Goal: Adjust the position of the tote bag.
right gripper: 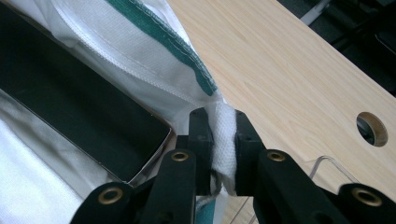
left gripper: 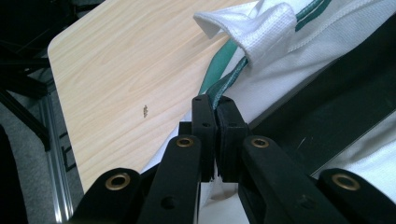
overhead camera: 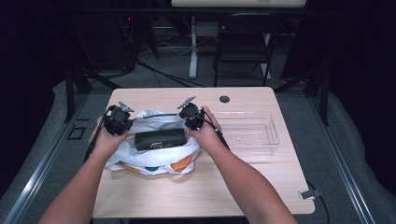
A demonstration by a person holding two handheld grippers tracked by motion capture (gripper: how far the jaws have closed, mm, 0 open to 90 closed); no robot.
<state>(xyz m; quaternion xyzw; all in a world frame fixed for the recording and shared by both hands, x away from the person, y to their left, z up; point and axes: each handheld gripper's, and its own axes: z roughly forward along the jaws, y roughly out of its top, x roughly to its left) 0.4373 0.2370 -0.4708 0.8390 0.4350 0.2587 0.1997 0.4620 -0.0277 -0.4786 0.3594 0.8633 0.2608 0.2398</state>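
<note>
You've got both sides of the white bag (overhead camera: 154,161) pinched. The left gripper (left gripper: 215,122) has its jaws clamped on the green-trimmed rim (left gripper: 223,83), and the right gripper (right gripper: 220,140) is squeezed on a fold of white fabric at the opposite edge. The black box (overhead camera: 159,138) lies across the bag's mouth between your hands (looks only partly inside to me). I'd pull the two edges apart evenly and lift a bit so the box can slide down without snagging. Further out, the clear tray (overhead camera: 254,132) sits beside your right hand on the table (overhead camera: 187,196).
</note>
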